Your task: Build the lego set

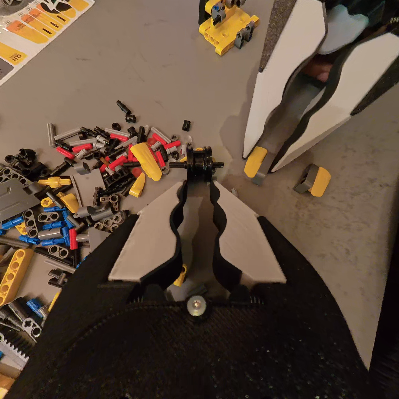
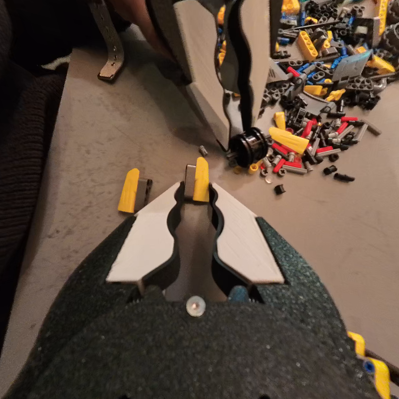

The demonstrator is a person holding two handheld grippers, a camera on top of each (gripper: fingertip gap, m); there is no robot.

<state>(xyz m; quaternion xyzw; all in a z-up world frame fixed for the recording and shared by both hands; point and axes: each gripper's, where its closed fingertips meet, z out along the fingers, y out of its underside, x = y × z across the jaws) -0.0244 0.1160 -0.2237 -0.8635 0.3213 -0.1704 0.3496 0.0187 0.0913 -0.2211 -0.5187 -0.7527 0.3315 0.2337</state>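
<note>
Jaws of left gripper [image 1: 198, 183] clamped on black spool [image 1: 199, 163] with thin axle through it, at right edge of heap of loose bricks [image 1: 90, 183]. Jaws of right gripper [image 2: 196, 186] pinching yellow-and-grey piece [image 2: 197, 180]; matching second piece [image 2: 133, 191] just left on grey table [image 2: 302, 226].

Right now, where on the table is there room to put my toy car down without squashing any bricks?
The grey table is bare between the sticker sheet, the yellow build and the brick pile. It is also bare right of the loose yellow and grey piece. It is crowded in the pile and around the black wheel in the left gripper.
</note>
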